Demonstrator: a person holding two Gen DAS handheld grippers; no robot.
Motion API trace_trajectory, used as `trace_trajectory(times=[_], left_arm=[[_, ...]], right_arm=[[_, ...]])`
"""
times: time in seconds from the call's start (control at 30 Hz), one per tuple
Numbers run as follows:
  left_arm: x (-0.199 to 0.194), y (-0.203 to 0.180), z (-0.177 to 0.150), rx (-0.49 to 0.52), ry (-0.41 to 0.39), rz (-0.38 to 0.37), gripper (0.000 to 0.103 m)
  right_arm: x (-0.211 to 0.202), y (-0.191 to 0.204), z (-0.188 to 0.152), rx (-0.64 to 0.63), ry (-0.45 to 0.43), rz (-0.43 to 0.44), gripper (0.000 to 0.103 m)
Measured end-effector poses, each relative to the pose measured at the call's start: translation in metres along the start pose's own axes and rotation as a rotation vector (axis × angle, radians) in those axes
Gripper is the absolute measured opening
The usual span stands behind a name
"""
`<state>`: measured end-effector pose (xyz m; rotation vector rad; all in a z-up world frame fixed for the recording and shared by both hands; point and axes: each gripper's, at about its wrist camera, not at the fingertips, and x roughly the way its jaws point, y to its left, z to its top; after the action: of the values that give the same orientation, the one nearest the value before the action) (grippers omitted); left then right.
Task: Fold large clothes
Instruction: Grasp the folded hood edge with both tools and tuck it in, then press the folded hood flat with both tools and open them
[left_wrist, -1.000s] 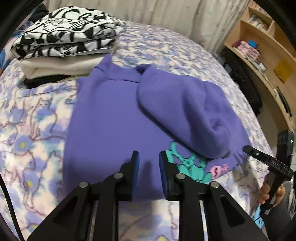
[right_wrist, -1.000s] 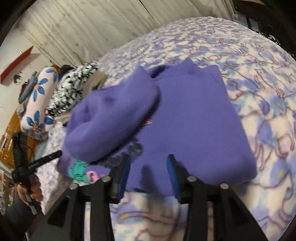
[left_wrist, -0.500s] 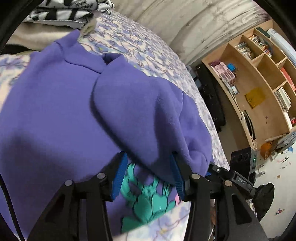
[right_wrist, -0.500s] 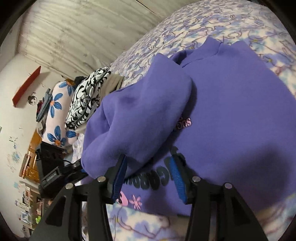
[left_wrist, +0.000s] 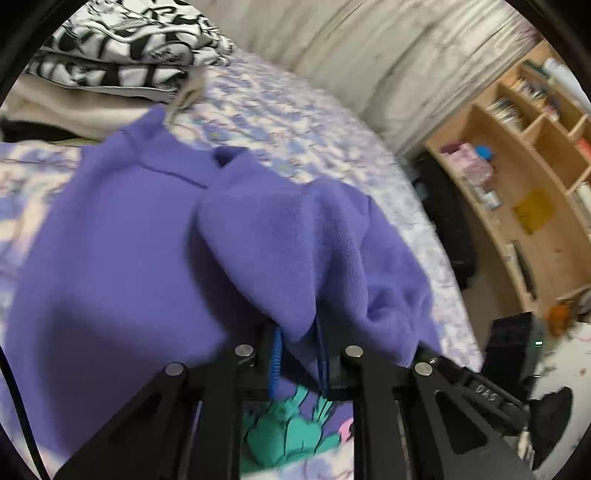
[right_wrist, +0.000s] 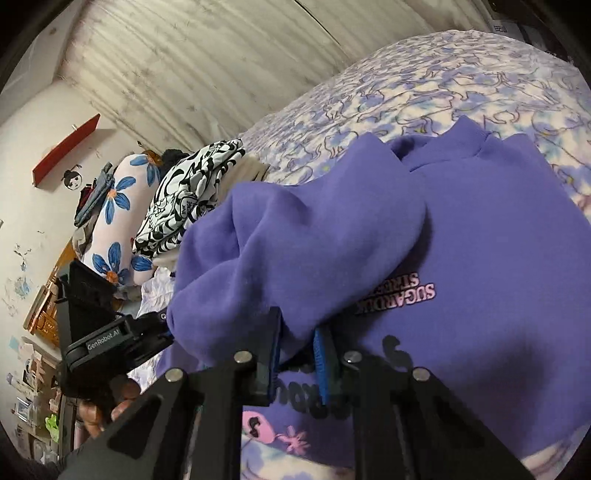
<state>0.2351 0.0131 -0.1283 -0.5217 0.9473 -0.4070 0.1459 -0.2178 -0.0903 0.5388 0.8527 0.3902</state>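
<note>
The left tongs (left_wrist: 297, 354) have closed down on a fold of the purple sweater (left_wrist: 122, 266), and the right tongs (right_wrist: 295, 354) have done the same. Half a second ago both pairs stood open, straddling the edge of the sleeve (left_wrist: 295, 236) that lies doubled across the sweater's body; now the blue pads (left_wrist: 276, 354) of each are drawn in with cloth bunched between them. A second ago they were hovering further back, short of the hem.

Just ahead of the left tongs the sleeve rises as a peaked ridge, lifted off the body below. Beneath them the teal print (left_wrist: 291, 432) shows on the sweater's front. In the right view the pink lettering (right_wrist: 399, 295) lies just to the right of the jaws, and the other tool is off to the left, close by. The sweater itself is spread on the patterned bedspread (left_wrist: 295, 122), its collar (left_wrist: 221, 162) at the far end from both tongs.

Far ahead and to the left of the left tongs sits a pile of folded clothes (left_wrist: 122, 48).

With both grips taken on the loose sleeve end, this looks like the start of repositioning it, probably to lay it flatter or straighter on the body before the main fold. The sweater is only part folded, so most of the work seems to remain.
</note>
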Motion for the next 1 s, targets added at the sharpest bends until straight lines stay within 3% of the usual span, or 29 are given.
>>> trace_trajectory(times=[0.23, 0.4, 0.47, 0.6, 0.63, 0.83, 1.0], left_arm=[[0.013, -0.009, -0.037, 0.049, 0.188, 0.247, 0.013], [0.02, -0.015, -0.044, 0.098, 0.17, 0.318, 0.015], [0.017, -0.019, -0.045, 0.113, 0.145, 0.322, 0.017], [0.002, -0.019, -0.047, 0.112, 0.122, 0.327, 0.04], [-0.003, -0.017, -0.048, 0.103, 0.114, 0.325, 0.042], [-0.044, -0.02, -0.048, 0.135, 0.0, 0.319, 0.042], [-0.047, -0.037, -0.032, 0.197, -0.072, 0.235, 0.041]], right_arm=[[0.004, -0.016, -0.037, 0.125, 0.142, -0.192, 0.005], [0.0, -0.017, -0.049, 0.12, 0.132, -0.22, 0.0], [-0.006, -0.015, -0.05, 0.11, 0.126, -0.219, 0.0], [-0.024, -0.006, -0.05, 0.073, 0.083, -0.217, 0.001], [-0.029, -0.003, -0.048, 0.059, 0.065, -0.21, 0.002], [-0.037, 0.031, -0.03, -0.085, -0.019, -0.203, 0.003], [-0.018, 0.051, -0.007, -0.153, -0.043, -0.155, 0.004]])
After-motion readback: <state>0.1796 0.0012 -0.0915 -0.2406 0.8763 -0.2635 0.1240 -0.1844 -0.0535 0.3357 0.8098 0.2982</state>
